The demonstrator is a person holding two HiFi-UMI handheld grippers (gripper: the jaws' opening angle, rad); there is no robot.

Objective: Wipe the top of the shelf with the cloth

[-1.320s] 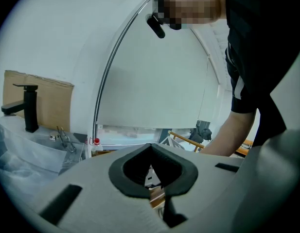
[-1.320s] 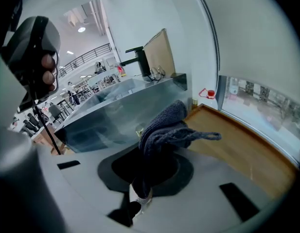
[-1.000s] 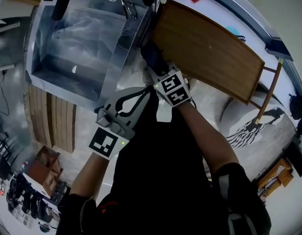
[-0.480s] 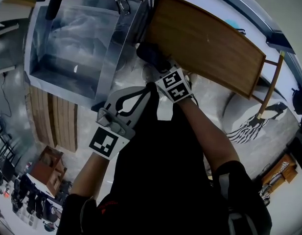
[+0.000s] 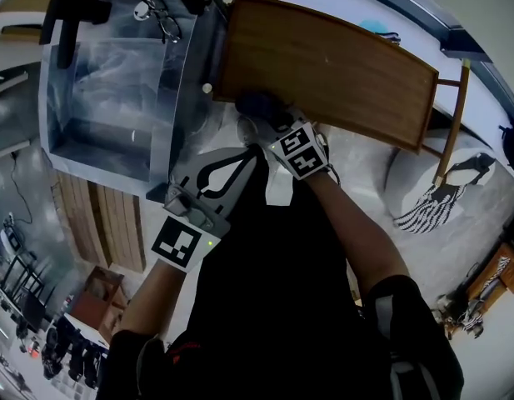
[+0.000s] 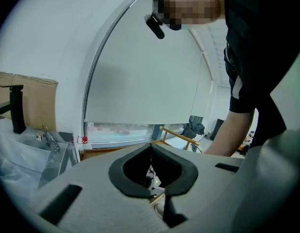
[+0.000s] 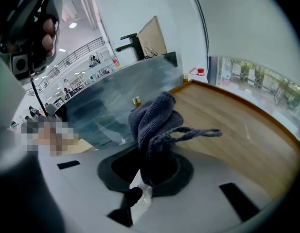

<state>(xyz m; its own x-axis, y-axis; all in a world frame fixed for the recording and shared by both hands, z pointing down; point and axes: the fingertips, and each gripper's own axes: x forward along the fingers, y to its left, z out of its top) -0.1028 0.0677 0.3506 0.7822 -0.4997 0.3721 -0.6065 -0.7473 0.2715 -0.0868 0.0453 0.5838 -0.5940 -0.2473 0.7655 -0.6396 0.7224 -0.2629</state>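
Note:
The brown wooden shelf top (image 5: 331, 65) spreads across the upper middle of the head view and fills the right side of the right gripper view as the same shelf top (image 7: 237, 125). A dark grey-blue cloth (image 5: 261, 105) lies bunched over its near edge, not far from the left corner. My right gripper (image 5: 277, 127) is shut on that cloth (image 7: 154, 118), which sticks out of the right gripper (image 7: 152, 164) with a loose loop trailing right. My left gripper (image 5: 232, 169) is held back by my body, shut on nothing, pointing past the shelf; in its own view the left gripper (image 6: 152, 178) shows no cloth.
A metal sink unit (image 5: 186, 98) wrapped in clear plastic stands against the shelf's left end, with a black faucet (image 5: 69, 11) and spectacles (image 5: 161, 19) on it. A wooden frame (image 5: 452, 111) and a striped bag (image 5: 427, 207) are to the right. Windows run behind the shelf.
The right gripper and cloth have moved from the shelf's left corner onto its near edge, further along the wood. The head view has shifted. The left gripper has stayed put.

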